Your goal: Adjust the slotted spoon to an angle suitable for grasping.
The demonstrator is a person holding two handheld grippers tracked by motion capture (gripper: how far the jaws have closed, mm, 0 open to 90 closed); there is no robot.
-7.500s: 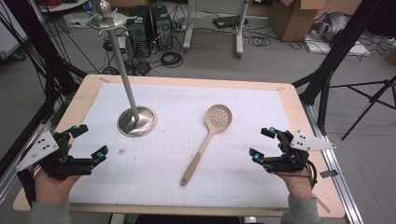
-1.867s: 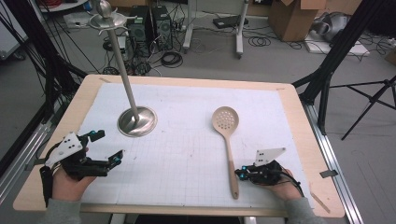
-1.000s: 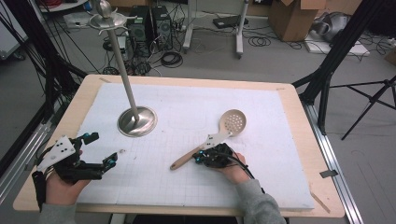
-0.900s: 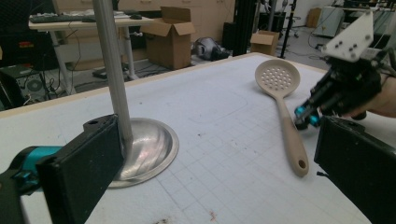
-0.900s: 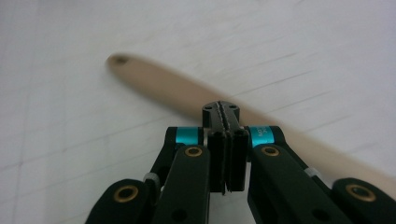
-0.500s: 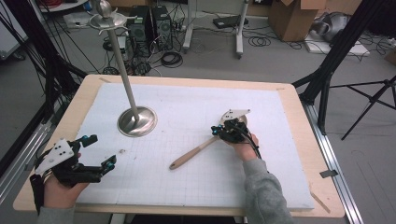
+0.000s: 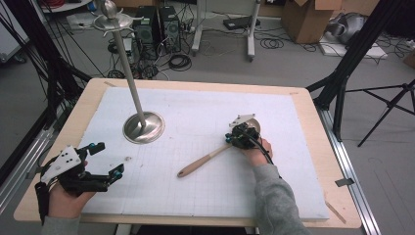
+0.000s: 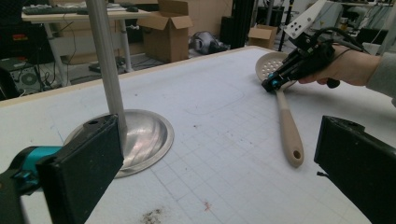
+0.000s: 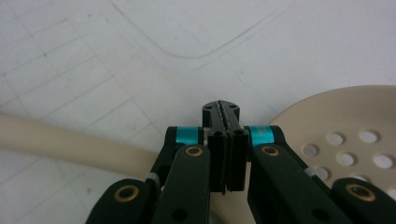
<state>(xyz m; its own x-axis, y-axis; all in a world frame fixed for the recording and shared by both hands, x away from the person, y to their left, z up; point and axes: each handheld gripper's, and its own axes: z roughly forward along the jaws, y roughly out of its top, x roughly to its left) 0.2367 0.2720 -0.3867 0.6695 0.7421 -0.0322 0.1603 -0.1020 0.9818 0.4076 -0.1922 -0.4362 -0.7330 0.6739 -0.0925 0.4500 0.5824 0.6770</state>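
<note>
A beige slotted spoon point(image 7: 205, 159) lies flat on the white mat, with its handle end toward the near left and its perforated head point(image 9: 355, 135) toward the far right. My right gripper point(image 7: 234, 138) is shut with nothing between its jaws, and its tip point(image 9: 221, 112) sits over the spoon's neck. Whether it touches the spoon I cannot tell. My left gripper point(image 7: 110, 159) rests at the near left corner with its jaws wide open and empty point(image 8: 219, 172). From the left gripper view the spoon point(image 8: 287, 130) and the right gripper point(image 8: 275, 83) lie ahead to the right.
A metal stand with a round base point(image 7: 143, 127) and a tall thin pole point(image 7: 128, 63) rises from the mat's left half. The mat point(image 7: 195, 103) lies on a wooden table point(image 7: 313, 127). Small crumbs point(image 8: 152, 215) lie near the left gripper.
The spoon's handle has swung from pointing at the near edge to the near left. My right gripper has since moved along the spoon toward its head. The left gripper has stayed put.
</note>
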